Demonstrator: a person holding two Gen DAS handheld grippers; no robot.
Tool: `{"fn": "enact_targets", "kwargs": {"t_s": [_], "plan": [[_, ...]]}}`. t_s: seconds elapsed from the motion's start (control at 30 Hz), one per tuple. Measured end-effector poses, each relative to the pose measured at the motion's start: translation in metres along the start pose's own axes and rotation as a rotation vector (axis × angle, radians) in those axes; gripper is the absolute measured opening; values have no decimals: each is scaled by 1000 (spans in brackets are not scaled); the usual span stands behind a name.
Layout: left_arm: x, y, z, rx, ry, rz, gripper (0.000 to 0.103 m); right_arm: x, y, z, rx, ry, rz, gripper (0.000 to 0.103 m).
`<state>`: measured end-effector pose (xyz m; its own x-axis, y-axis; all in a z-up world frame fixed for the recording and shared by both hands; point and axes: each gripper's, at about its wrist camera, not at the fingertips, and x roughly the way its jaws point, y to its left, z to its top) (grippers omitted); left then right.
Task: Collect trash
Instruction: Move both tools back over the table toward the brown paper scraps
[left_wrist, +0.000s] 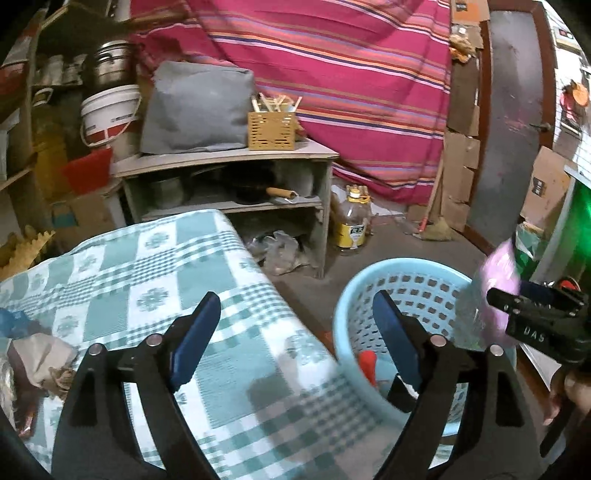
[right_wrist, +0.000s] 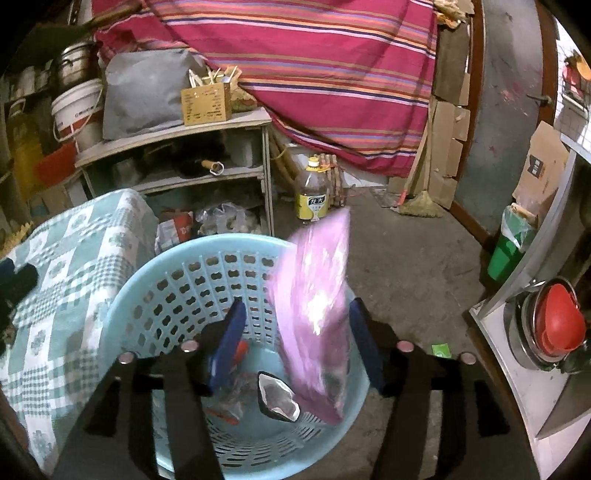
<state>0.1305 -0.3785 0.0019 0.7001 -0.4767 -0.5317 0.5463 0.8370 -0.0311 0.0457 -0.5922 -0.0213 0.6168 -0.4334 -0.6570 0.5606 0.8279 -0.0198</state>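
Note:
A light blue perforated basket stands on the floor beside the table with the green checked cloth; it also shows in the left wrist view. My right gripper is open above the basket. A blurred purple wrapper hangs between its fingers, apart from both pads, over the basket; it shows in the left wrist view too. Red and silver wrappers lie in the basket. My left gripper is open and empty over the table's edge. Crumpled brown trash lies on the cloth at the left.
A grey shelf unit with a pillow and a wooden box stands behind the table. A plastic oil bottle and a broom are on the floor. A green bin and a steel counter are at the right.

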Motion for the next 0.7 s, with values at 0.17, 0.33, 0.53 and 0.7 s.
{"fn": "enact_targets", "kwargs": {"t_s": [0.17, 0.33, 0.53, 0.7], "plan": [[-10, 15, 4, -12, -7, 19, 83, 2, 6, -1, -7, 17, -9, 68], [-26, 34, 4, -14, -29, 61, 91, -7, 15, 2, 4, 4, 13, 74], [-59, 81, 3, -53, -59, 139, 97, -30, 56, 7, -28, -53, 93, 80], [-88, 131, -2, -82, -66, 228, 97, -41, 106, 7, -68, -53, 186, 80]]}}
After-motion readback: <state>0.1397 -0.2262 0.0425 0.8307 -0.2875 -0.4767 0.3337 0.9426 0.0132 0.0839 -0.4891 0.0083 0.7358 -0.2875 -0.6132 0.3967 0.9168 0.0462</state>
